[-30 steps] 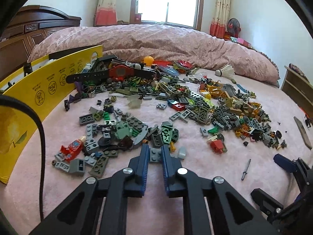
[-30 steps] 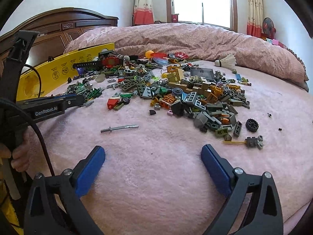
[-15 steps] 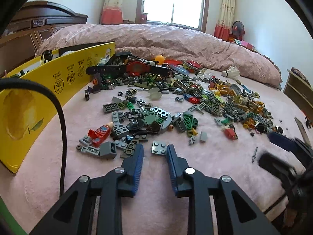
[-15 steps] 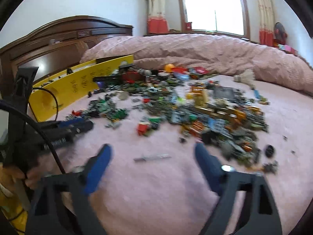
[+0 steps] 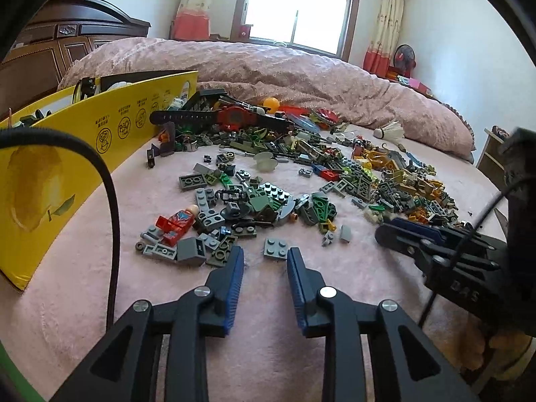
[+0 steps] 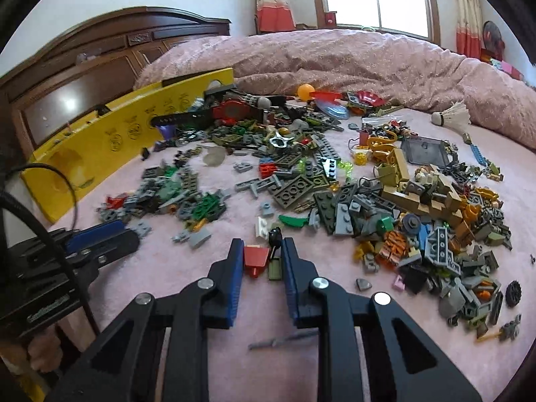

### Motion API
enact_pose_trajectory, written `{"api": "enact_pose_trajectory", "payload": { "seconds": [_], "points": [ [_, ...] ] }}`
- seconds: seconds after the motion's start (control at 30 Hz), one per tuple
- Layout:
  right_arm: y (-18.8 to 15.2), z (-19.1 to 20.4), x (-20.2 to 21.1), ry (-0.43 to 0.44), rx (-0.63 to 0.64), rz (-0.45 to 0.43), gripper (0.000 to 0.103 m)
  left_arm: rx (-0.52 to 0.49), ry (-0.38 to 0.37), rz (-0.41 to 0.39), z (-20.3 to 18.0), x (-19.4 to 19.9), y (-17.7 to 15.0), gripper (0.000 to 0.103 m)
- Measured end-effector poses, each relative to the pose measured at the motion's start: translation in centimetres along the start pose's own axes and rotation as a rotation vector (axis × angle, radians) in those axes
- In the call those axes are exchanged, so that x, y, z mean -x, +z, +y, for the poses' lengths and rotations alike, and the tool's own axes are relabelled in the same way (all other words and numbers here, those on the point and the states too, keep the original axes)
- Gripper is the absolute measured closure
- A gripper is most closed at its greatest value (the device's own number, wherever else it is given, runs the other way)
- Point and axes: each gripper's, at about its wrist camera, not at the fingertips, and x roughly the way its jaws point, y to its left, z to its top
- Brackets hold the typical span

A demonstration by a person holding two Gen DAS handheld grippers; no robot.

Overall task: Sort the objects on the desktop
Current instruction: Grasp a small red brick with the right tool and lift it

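Your right hand-held gripper [image 6: 258,258] had swung in from the bare bed and narrowed around the red brick [image 6: 256,258], jaws apart, not yet clamped. Your left hand-held gripper [image 5: 264,261] had parted slightly before the grey plate [image 5: 276,247].

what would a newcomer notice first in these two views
First, the sprawl of toy bricks spread across the pink bedspread, with a tall yellow cardboard panel standing along its left edge. Next, a red and black wristwatch lying at the far side of the heap, and the right gripper open around a small red brick.
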Motion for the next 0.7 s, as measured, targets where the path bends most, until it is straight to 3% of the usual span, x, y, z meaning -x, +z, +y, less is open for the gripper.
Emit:
{"api": "enact_pose_trajectory", "payload": {
  "seconds": [0.13, 0.2, 0.37, 0.43, 0.5, 0.7],
  "points": [
    [-1.2, 0.3, 1.6, 0.075, 0.025, 0.022, 0.080, 0.004, -0.015, -0.003, -0.1, 0.0, -0.1, 0.070],
    [-1.9, 0.8, 2.1, 0.064, 0.050, 0.031, 0.079, 0.000, -0.014, -0.003, -0.2, -0.1, -0.1, 0.070],
    [-3.1, 1.7, 3.3, 0.030, 0.064, -0.015, 0.065, -0.028, -0.006, -0.009, -0.8, -0.3, -0.2, 0.068],
    [-3.4, 2.1, 3.6, 0.031, 0.068, -0.028, 0.053, -0.039, -0.006, -0.012, -1.1, -0.6, -0.1, 0.068],
    [-3.6, 2.6, 3.6, 0.024, 0.095, -0.035, 0.047, -0.050, -0.003, -0.015, -1.4, -1.0, 0.0, 0.068],
    [-4.0, 2.6, 3.0, 0.018, 0.093, -0.046, 0.040, -0.081, 0.014, -0.029, -1.8, -1.9, 0.0, 0.068]
  ]
}}
